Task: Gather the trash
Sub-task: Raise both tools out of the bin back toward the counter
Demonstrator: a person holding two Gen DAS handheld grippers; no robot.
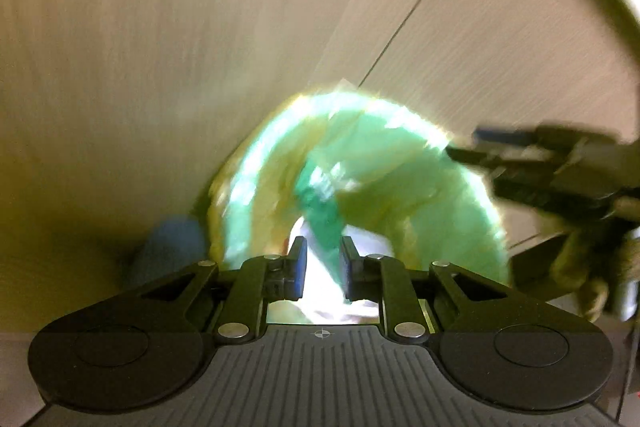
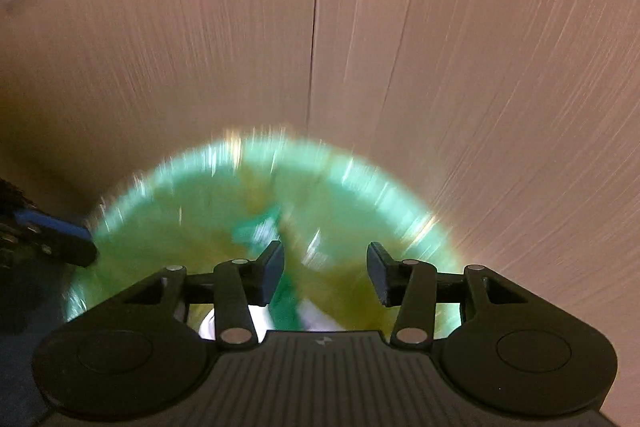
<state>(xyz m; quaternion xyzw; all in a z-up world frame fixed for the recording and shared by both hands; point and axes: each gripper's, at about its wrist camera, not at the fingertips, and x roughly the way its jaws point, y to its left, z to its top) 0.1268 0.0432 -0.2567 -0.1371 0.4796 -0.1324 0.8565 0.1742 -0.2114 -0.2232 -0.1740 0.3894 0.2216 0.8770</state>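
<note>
**Thin green bag: soft, light, slippery — best held at the gathered rim**

Both views badly smeared by blur, so fine detail lost. Green bag (image 1: 360,179) seen from above, mouth gaping wide in a rough ring over a pale wood-grain floor (image 1: 160,27); whether resting on it or hanging just clear, cannot tell. Something white and bright showing down inside, too blurred to name.

Left tool (image 1: 323,267) clamped on a darker, twisted fold of the bag's film, blue pads (image 1: 301,269) narrow with the fold pinched between. Right tool (image 2: 325,273) standing apart, nothing pressed by its pads, bag film only behind and below the gap; seen from the left camera, hovering at the bag's right edge. Left tool also visible in the right view, at the bag's left rim.

Judged by look: thin plastic film, nearly weightless, no stiffness at all — folds, billows and collapses wherever unsupported. Glossy highlights suggest a slick surface, likely to slide out of a shallow pinch. Liable to stretch or tear if tugged hard against the opposite grip.

Best hold: bunched or doubled film at the rim, not a single layer, deep between the pads. Second grip opposite the first would keep the mouth spread for dropping trash in
</note>
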